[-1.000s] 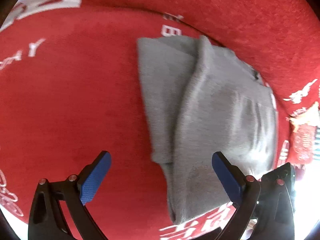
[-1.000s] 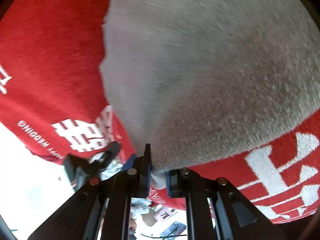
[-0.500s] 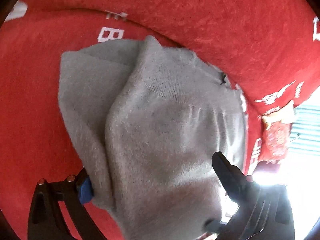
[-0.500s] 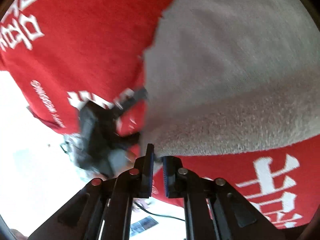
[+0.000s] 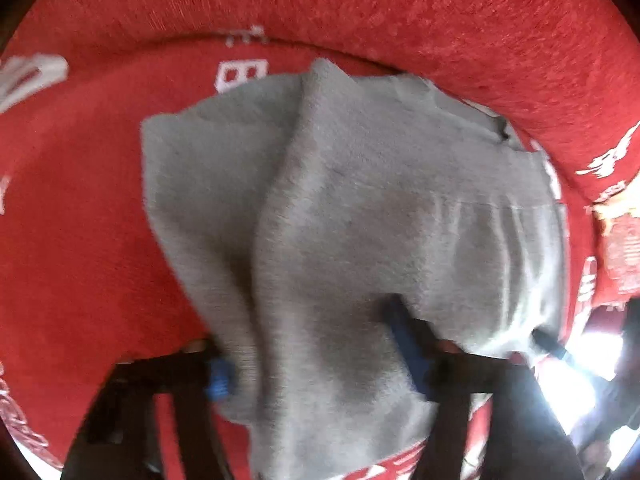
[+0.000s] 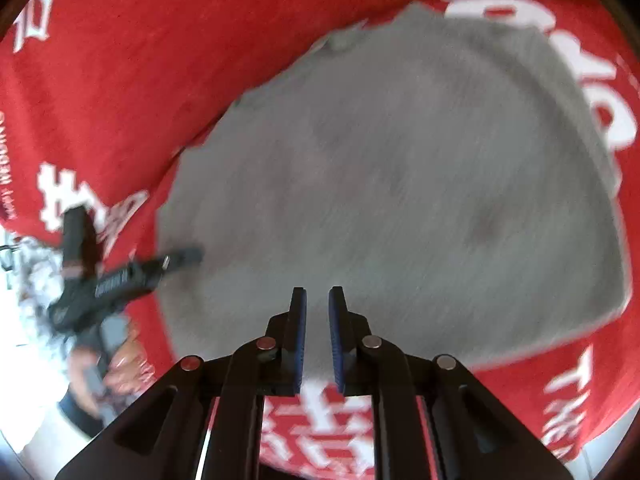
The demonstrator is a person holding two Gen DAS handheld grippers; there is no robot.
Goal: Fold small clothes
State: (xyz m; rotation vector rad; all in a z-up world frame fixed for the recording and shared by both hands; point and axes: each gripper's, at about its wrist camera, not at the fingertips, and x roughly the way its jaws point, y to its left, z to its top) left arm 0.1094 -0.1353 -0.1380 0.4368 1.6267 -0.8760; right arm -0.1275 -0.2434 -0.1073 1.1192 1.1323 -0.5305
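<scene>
A grey knitted garment (image 5: 360, 200) lies partly folded on a red cloth (image 5: 80, 240) printed with white characters. My left gripper (image 5: 312, 360) points down onto its near edge. The jaws are closing, and a bunched fold of the garment sits between the blue pads (image 5: 404, 344), which press into it. In the right wrist view the same garment (image 6: 400, 160) lies spread out below my right gripper (image 6: 317, 290). That gripper hangs above it, shut to a thin slit with nothing between the jaws. The left gripper (image 6: 120, 276) shows there at the garment's left edge.
A raised red ridge (image 5: 360, 8) runs behind the garment. A red printed packet (image 5: 624, 248) sits at the right edge, with bright glare (image 5: 580, 380) below it. A person's hand (image 6: 120, 368) holds the left gripper's handle. The red cloth (image 6: 140, 60) reaches past the garment on all sides.
My left gripper slid onto the garment and its wide jaws narrowed around a fold. My right gripper let go of the garment's edge, rose and rolled, so the garment now lies below it.
</scene>
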